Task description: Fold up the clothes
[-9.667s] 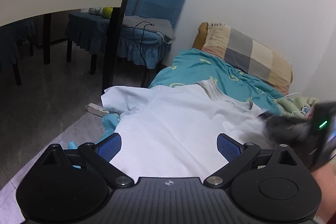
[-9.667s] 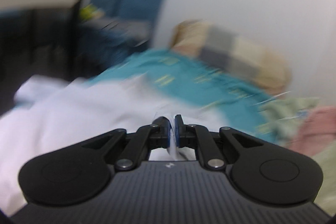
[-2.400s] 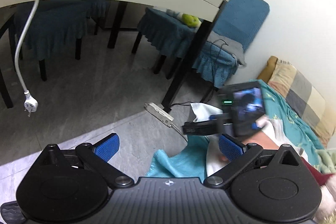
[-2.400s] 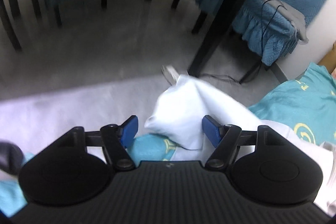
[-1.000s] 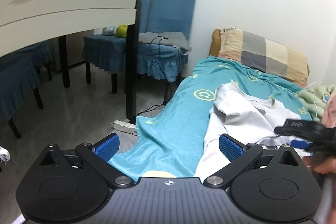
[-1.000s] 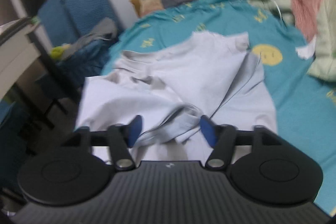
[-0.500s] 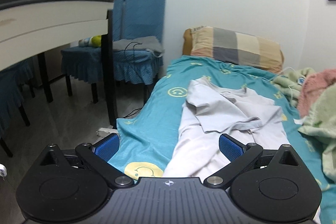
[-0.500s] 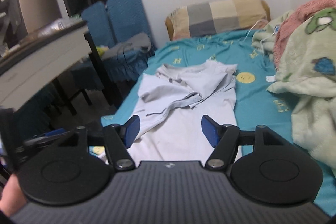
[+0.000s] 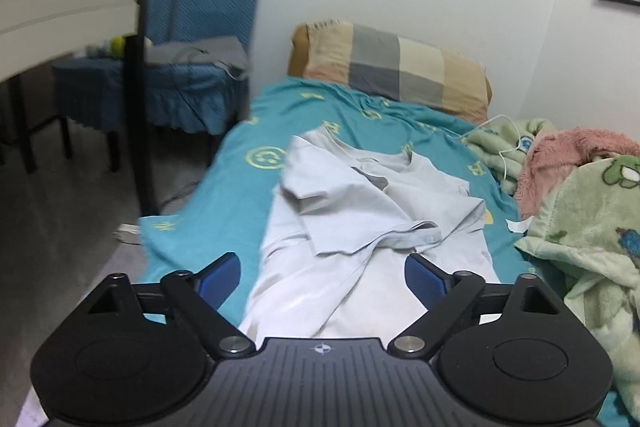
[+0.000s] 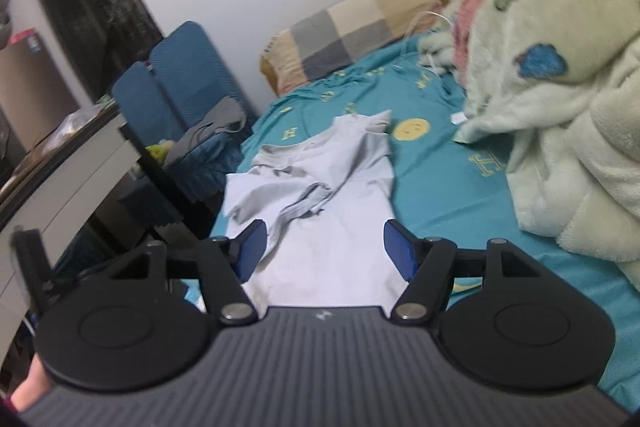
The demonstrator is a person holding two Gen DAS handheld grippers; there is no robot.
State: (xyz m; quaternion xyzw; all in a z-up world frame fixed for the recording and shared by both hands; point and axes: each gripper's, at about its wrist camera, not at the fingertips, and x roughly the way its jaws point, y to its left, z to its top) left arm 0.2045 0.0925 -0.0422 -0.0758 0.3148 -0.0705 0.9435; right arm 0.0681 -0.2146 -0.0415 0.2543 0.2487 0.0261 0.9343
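A pale blue-white T-shirt (image 9: 360,227) lies on the teal bedsheet (image 9: 240,195), collar toward the pillow, with both sleeves folded over its chest. It also shows in the right wrist view (image 10: 320,223). My left gripper (image 9: 322,277) is open and empty, held above the shirt's lower part. My right gripper (image 10: 324,251) is open and empty, also over the shirt's lower half. Neither touches the cloth.
A checked pillow (image 9: 400,71) lies at the head of the bed. Green and pink fleece blankets (image 9: 592,219) are heaped on the right side. Blue covered chairs (image 9: 192,39) and a white desk with a black leg (image 9: 140,107) stand left of the bed.
Both grippers have drawn back from the shirt and now face it from the foot end. The right gripper has swung lower and nearer the blankets. The shirt lies as before.
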